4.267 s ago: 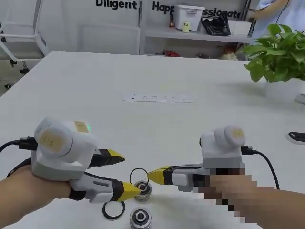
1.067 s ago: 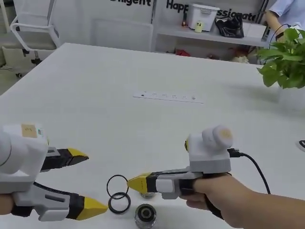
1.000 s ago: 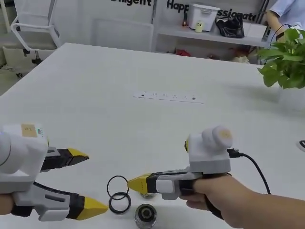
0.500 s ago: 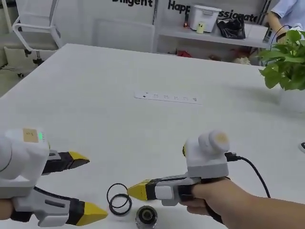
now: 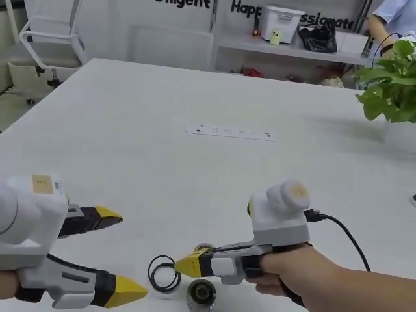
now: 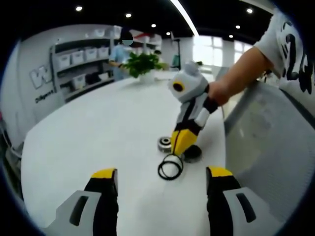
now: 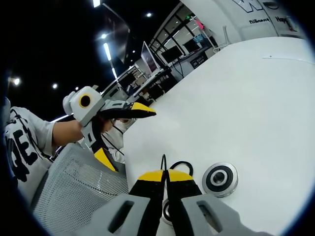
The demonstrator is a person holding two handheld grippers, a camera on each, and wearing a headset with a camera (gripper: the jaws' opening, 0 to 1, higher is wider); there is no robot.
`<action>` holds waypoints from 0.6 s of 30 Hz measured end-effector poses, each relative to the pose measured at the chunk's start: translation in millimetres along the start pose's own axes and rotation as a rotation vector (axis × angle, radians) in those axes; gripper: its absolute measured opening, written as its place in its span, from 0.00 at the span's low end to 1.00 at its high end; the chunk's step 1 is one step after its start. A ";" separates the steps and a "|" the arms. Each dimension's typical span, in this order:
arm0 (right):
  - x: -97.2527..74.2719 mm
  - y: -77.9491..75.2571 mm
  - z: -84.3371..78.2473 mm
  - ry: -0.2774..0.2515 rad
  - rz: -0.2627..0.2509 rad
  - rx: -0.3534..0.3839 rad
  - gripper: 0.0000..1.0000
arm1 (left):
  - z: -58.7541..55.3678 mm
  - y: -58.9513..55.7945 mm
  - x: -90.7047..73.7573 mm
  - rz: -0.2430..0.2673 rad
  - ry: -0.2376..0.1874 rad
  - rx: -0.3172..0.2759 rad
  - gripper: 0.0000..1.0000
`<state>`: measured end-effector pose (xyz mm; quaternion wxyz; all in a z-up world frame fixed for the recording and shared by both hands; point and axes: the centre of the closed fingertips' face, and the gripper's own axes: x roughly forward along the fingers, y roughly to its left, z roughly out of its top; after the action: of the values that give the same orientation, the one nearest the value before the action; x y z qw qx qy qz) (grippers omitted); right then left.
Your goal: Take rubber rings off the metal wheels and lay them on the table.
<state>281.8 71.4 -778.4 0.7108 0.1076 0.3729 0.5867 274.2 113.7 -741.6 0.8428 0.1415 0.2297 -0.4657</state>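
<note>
Back wall lettering (image 5: 250, 8), cut off by the frame, reading "iligent", "Happ", "ssionate", large letter W (image 6: 38, 76) on a wall

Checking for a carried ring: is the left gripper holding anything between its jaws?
No, the left gripper stands wide open in its own view, with nothing gripped between its jaws.

bright even light, soft shadows, fisheye warping

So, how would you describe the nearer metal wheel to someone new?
On the white table, find the right claw, shut on a rubber ring. The wheel lies just nearer the person, fully exposed; the other wheel is half hidden behind that claw.
</note>
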 end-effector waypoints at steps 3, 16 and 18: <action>0.8 -1.3 -0.5 0.001 -0.004 0.002 0.00 | -0.6 0.4 -0.7 0.002 0.001 0.001 0.74; 2.7 -5.8 -2.3 0.005 -0.024 0.007 0.00 | -2.5 0.9 -1.6 0.003 0.008 0.000 0.74; 2.8 -6.6 -2.3 0.003 -0.025 0.012 0.00 | -2.2 0.9 -1.2 0.002 0.007 0.000 0.74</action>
<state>285.4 71.4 -785.0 0.7167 0.1061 0.3789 0.5759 273.8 116.0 -742.8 0.8426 0.1433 0.2325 -0.4642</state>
